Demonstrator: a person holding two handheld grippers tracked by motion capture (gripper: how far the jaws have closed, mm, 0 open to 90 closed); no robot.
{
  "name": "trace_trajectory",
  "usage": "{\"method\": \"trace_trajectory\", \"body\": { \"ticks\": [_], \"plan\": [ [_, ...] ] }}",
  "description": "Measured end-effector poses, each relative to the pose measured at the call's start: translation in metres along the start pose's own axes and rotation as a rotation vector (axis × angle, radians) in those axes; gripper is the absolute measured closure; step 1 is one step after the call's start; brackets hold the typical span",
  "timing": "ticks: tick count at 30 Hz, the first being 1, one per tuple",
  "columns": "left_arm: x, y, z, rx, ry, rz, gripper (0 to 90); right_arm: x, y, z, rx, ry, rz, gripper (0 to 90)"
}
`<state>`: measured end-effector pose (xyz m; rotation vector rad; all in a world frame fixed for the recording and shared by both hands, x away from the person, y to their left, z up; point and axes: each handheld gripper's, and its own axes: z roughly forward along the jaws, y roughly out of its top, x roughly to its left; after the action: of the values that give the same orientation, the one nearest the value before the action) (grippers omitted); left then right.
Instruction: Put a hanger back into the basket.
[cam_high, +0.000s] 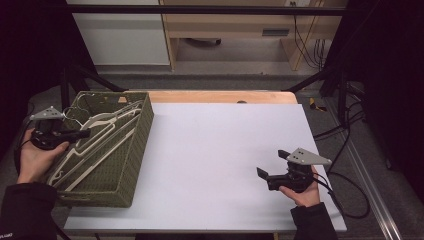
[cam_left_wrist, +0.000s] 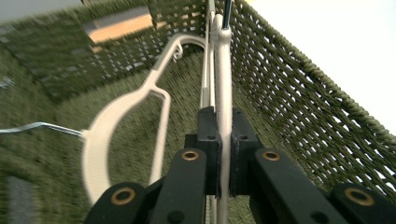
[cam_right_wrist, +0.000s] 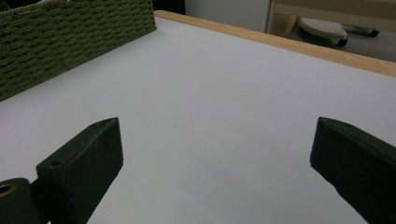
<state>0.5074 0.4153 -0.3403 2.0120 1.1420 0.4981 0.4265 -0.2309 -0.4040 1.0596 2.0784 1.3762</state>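
At the left of the frame we see a cream hanger (cam_left_wrist: 223, 79) inside the green woven basket (cam_high: 135, 145), our left tongs (cam_left_wrist: 223, 158) clamped on its bar. Lower right, our right tongs (cam_high: 272, 165) sit spread apart over the white desk (cam_high: 215, 150).

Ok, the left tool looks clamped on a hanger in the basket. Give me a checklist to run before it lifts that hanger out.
1. Grip: left tool is shut on the cream hanger, bar seated between both pads. Ok.
2. Tangle: a second hanger lies right beside the held one, and whether they are hooked together is unclear. Cannot tell.
3. Wall clearance: the held hanger runs close along the basket wall. Cannot tell if it will catch.
4. Landing space: the white table surface right of the basket is bare. Ok.
5. Right tool: open, holding nothing, resting low over the table away from the basket. Ok.
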Motion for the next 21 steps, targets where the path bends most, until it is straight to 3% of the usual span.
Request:
{"method": "trace_trajectory", "body": {
  "ticks": [6,8,12,15,17,21],
  "plan": [
    [-0.003,-0.010,0.014,0.021,-0.010,-0.075,84.1,0.001,0.000,0.000,0.005,0.003,0.003,3.5],
    [-0.001,-0.014,0.016,0.012,-0.017,-0.123,83.4,0.001,0.000,0.000,0.005,0.005,0.002,3.5],
    [0.006,-0.022,0.018,0.018,-0.001,-0.149,82.6,0.001,0.000,0.000,0.006,0.005,0.001,3.5],
    [0.006,-0.022,0.019,0.035,0.057,-0.136,81.3,0.001,0.000,0.001,0.013,0.010,-0.001,3.5],
    [0.005,-0.022,0.020,0.049,0.096,-0.134,75.9,0.001,0.000,0.001,0.012,0.006,0.000,3.4],
    [0.009,-0.025,0.018,0.055,0.175,-0.167,62.1,0.001,0.000,0.001,0.011,0.006,0.003,3.4]
  ]
}}
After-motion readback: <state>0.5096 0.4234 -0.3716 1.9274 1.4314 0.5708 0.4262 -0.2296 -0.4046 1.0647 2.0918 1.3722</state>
